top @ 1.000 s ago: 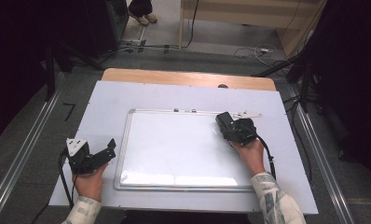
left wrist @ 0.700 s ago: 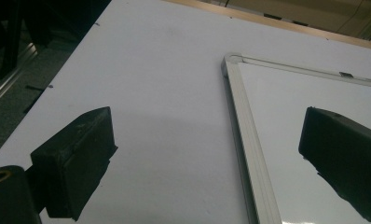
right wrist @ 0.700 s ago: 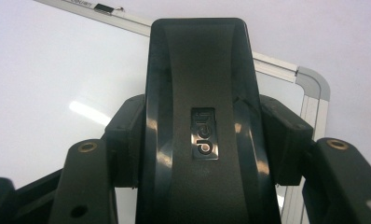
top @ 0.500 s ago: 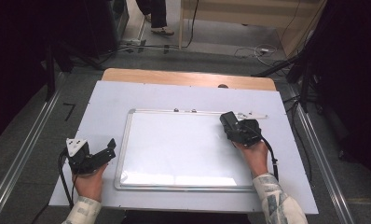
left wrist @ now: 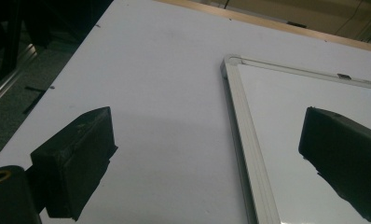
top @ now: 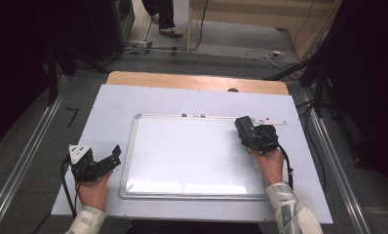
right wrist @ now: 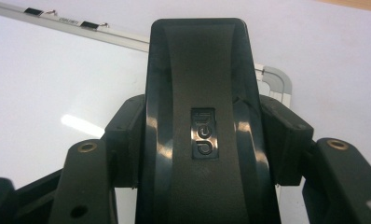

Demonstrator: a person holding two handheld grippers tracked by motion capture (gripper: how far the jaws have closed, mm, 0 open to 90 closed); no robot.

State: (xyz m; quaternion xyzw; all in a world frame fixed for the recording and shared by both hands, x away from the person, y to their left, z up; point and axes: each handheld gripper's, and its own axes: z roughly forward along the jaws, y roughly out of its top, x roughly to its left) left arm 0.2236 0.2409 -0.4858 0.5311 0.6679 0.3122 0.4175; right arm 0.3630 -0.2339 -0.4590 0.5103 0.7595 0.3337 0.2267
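Note:
A whiteboard (top: 192, 156) with a silver frame lies flat on the white table (top: 114, 105). My right gripper (top: 244, 127) hovers over its upper right corner, shut on a black whiteboard eraser (top: 242, 126). In the right gripper view the eraser (right wrist: 202, 93) stands between both jaws, with the board's rounded corner (right wrist: 279, 84) behind it. My left gripper (top: 113, 158) rests open just left of the board's left edge. The left gripper view shows its jaws wide apart, nothing between them, astride the board's frame (left wrist: 242, 121).
Two small clips (top: 192, 115) sit on the board's top edge, and a thin white piece (top: 274, 121) lies at its top right corner. A wooden strip (top: 197, 82) borders the table's far side. A person's feet (top: 165, 27) stand on the floor beyond.
My right gripper has shifted slightly to the right with the eraser, toward the board's upper right corner. The left gripper has stayed still.

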